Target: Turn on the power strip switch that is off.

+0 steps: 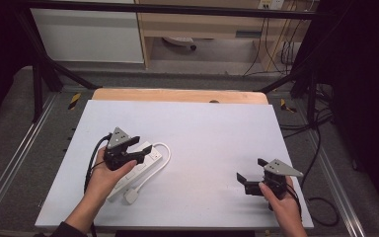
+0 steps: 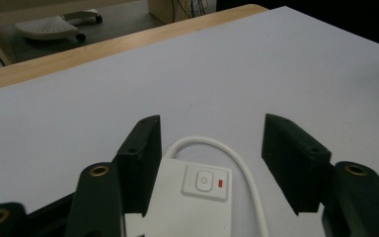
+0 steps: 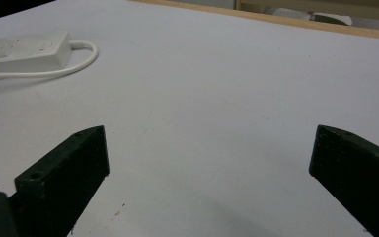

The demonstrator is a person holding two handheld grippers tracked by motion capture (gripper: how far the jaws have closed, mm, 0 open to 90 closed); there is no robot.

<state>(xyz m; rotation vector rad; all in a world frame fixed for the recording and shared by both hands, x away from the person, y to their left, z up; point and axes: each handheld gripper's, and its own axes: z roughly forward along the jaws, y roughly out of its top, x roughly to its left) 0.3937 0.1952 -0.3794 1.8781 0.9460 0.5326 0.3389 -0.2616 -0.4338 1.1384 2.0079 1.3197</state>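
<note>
Power strip (image 2: 187,202) lies between left hand-held gripper (image 2: 209,148) jaws.

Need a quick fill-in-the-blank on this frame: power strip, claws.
1. The left claw straddles the white ____ strip.
2. Beside the strip's power button sits a small ____ indicator.
3. The right claw hovers with nothing between its jaws, which stand ____.

Missing words: power; red; open
</note>
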